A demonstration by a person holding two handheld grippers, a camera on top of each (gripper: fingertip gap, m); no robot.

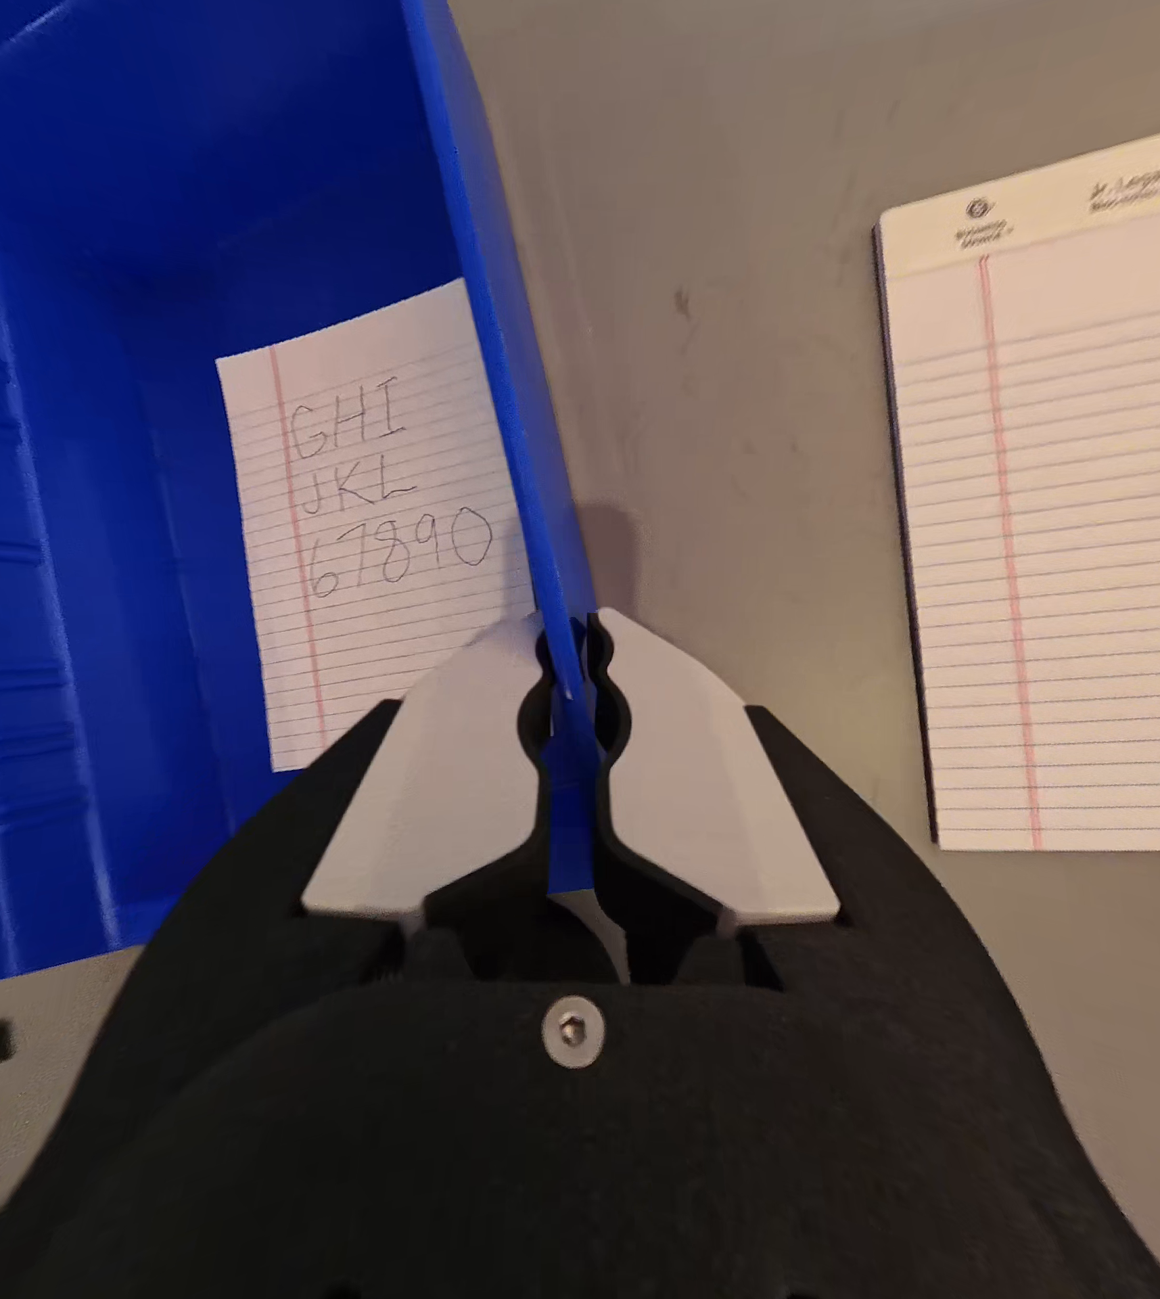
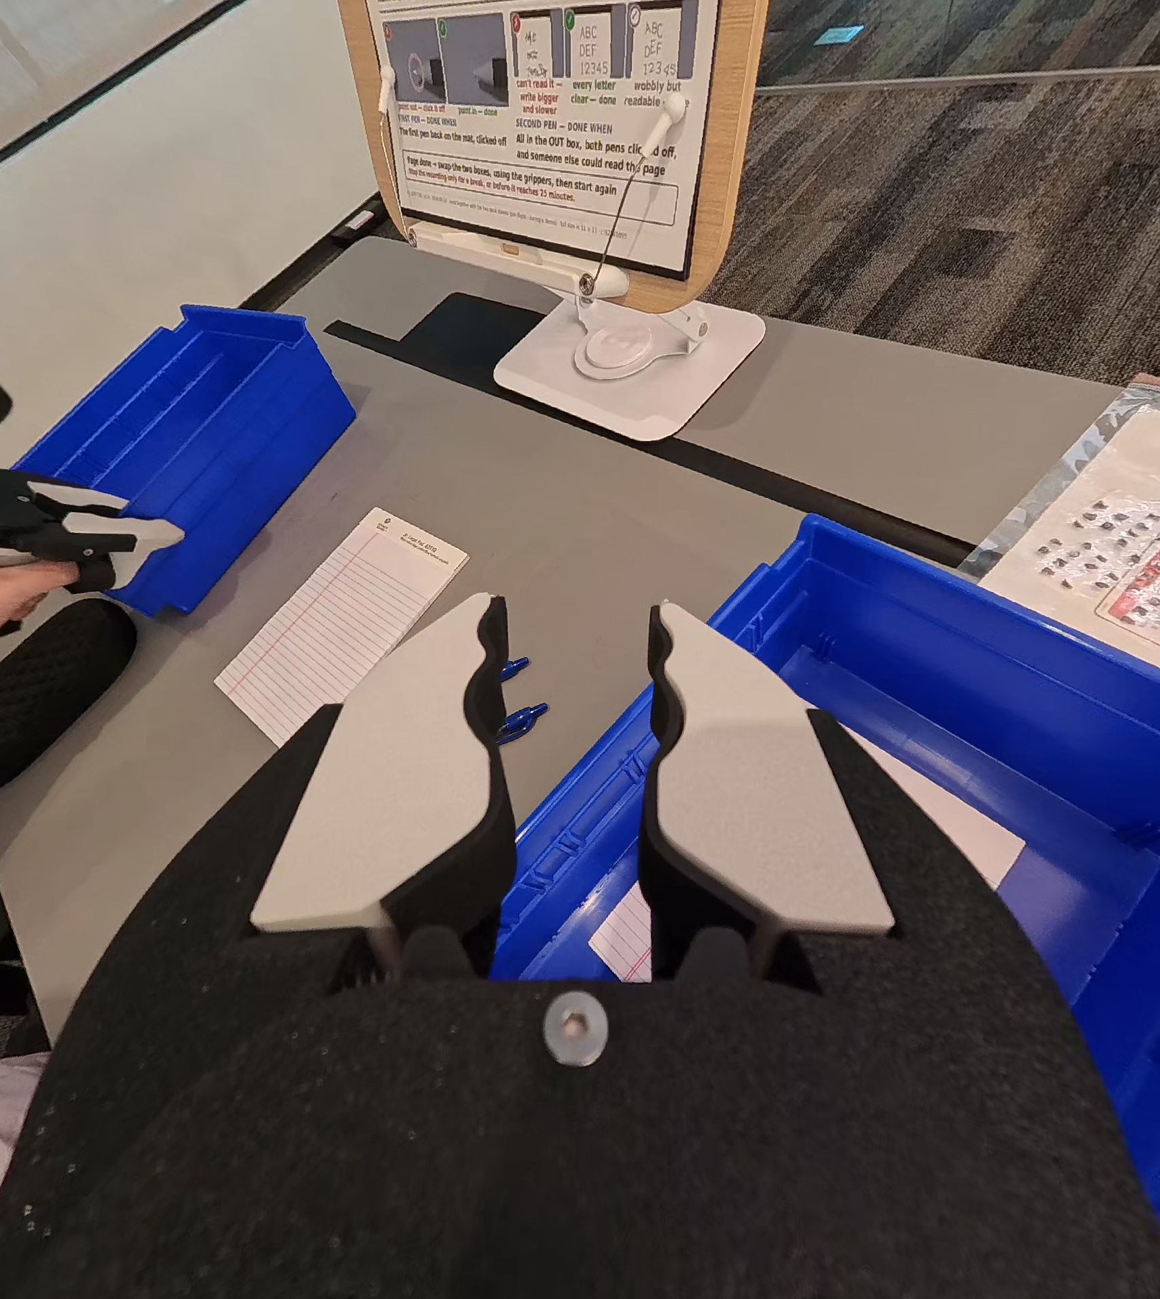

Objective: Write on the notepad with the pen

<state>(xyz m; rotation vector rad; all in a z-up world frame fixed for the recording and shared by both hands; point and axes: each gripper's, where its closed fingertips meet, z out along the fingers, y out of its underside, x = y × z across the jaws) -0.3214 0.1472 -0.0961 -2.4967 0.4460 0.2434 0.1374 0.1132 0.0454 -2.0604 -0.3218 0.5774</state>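
**Room and surroundings, single moment**

Grey table top point(image 2: 563, 492), matte, faint scuff marks visible in the left wrist view; a dark seam runs across it from centre left to right of frame. Pale wall point(image 2: 106, 176), upper left, with a dark baseboard point(image 2: 310, 267) along its foot. Floor upper right: carpet point(image 2: 984, 176) in mixed grey and brown streaks, a few teal flecks near the top edge. A thin pale bar crosses the carpet area near the top. Black mesh chair armrest point(image 2: 36, 696) at the left edge, below table level. Light is even and diffuse; shadows soft.
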